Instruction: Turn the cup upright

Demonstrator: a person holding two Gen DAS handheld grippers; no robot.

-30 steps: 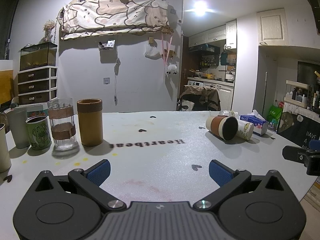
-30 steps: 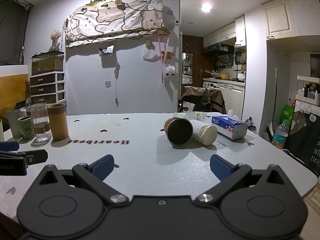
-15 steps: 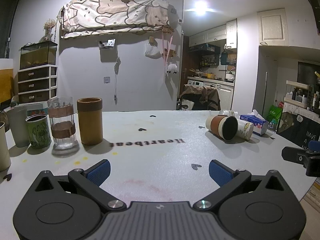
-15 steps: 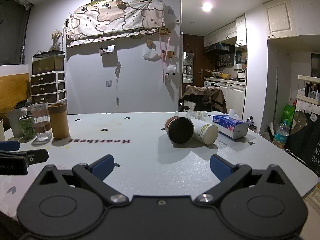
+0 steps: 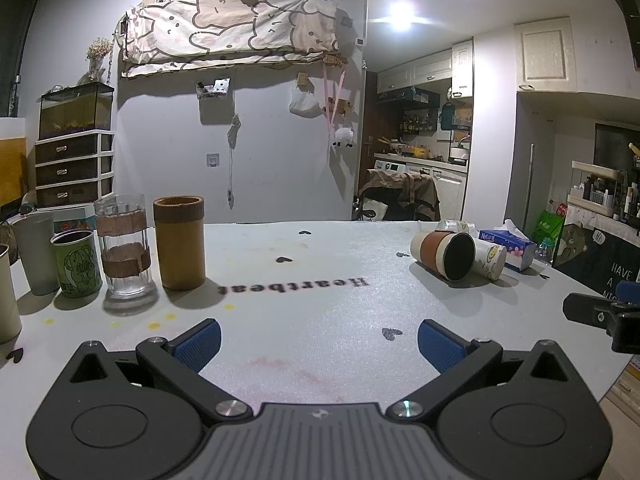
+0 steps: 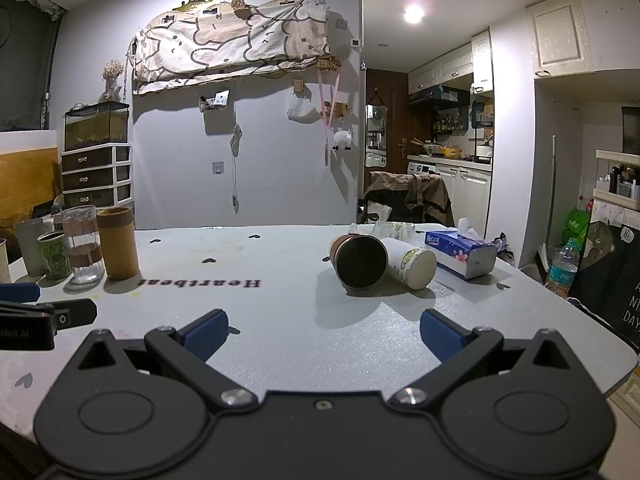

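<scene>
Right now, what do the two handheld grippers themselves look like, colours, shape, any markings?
Both the left gripper and the right gripper are matte black, with two round caps, silver pivot screws and angular linkage arms ending in ribbed blue pads. The left body has a ribbed grey centre panel. White lettering ending "obot.AI" marks the left one's side in the right view.

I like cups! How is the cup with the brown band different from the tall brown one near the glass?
The banded cup lies tipped on its side, dark mouth toward the camera; the tall brown cup stands upright. The banded cup is cream with a brown sleeve; the tall one is brown all over. Both sit on the table.
</scene>
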